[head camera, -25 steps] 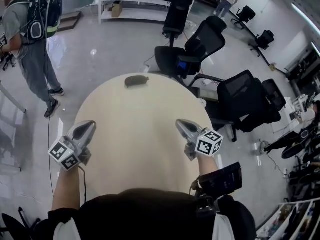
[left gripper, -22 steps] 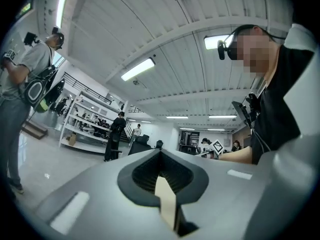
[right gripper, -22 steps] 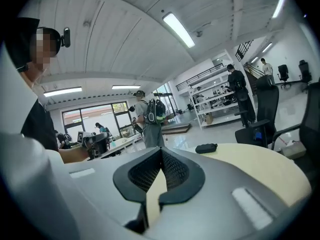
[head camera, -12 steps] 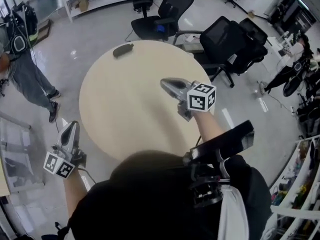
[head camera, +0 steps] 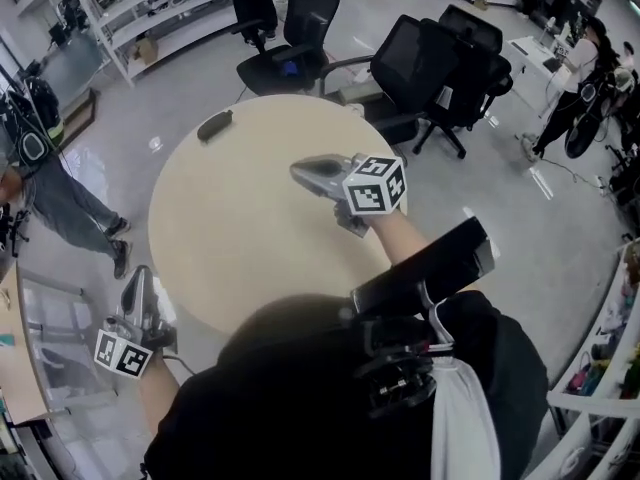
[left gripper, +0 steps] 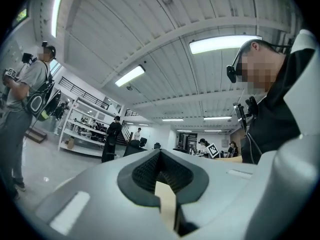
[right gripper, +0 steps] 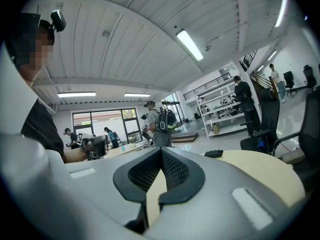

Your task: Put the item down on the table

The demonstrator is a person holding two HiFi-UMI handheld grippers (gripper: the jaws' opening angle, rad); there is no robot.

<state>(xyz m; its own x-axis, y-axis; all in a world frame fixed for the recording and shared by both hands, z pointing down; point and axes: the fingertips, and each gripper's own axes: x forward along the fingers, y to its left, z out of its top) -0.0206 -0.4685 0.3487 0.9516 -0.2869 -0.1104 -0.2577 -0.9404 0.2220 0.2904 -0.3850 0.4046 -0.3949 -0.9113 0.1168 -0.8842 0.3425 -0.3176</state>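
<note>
A small dark item lies on the far left part of the round beige table; in the right gripper view the dark item sits beyond the jaws on the tabletop. My right gripper hovers over the middle of the table, shut, with nothing between its jaws. My left gripper is off the table's near left edge, over the floor, and points upward. It is shut and empty too. Neither gripper touches the item.
Black office chairs stand behind the table, another chair further left. A person with a backpack stands on the floor at left. Shelves line the back. A black device is strapped to my right forearm.
The left gripper has drawn back off the table to the near left side. The right gripper has moved in over the table's middle. The head view has swung round.
</note>
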